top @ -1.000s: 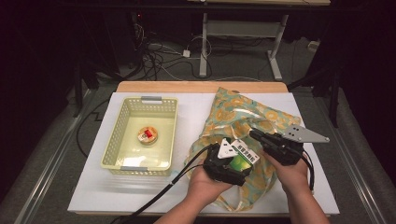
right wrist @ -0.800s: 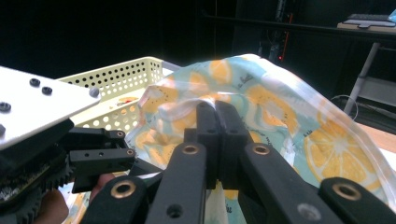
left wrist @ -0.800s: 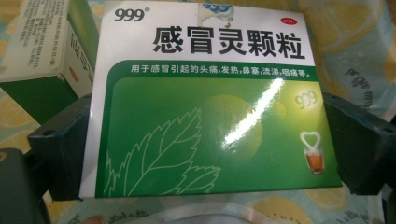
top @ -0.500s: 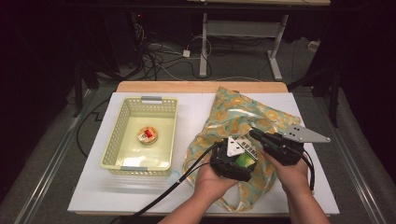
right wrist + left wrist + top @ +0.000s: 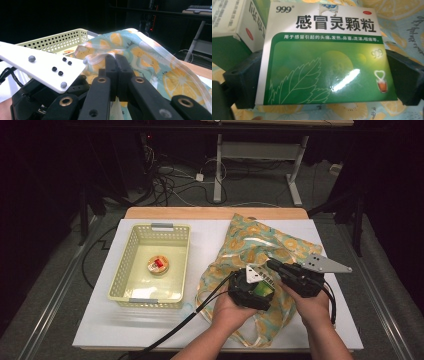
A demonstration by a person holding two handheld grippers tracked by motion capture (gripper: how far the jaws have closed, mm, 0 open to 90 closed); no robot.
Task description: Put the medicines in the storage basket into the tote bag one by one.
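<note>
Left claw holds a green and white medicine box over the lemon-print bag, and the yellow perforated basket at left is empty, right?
Not empty: the high view shows a small round item with a red centre in the yellow perforated basket. The rest holds.

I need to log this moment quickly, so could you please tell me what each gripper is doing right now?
Left gripper: closed on the green medicine box.
Right gripper: closed on the rim of the lemon-print bag.
</note>
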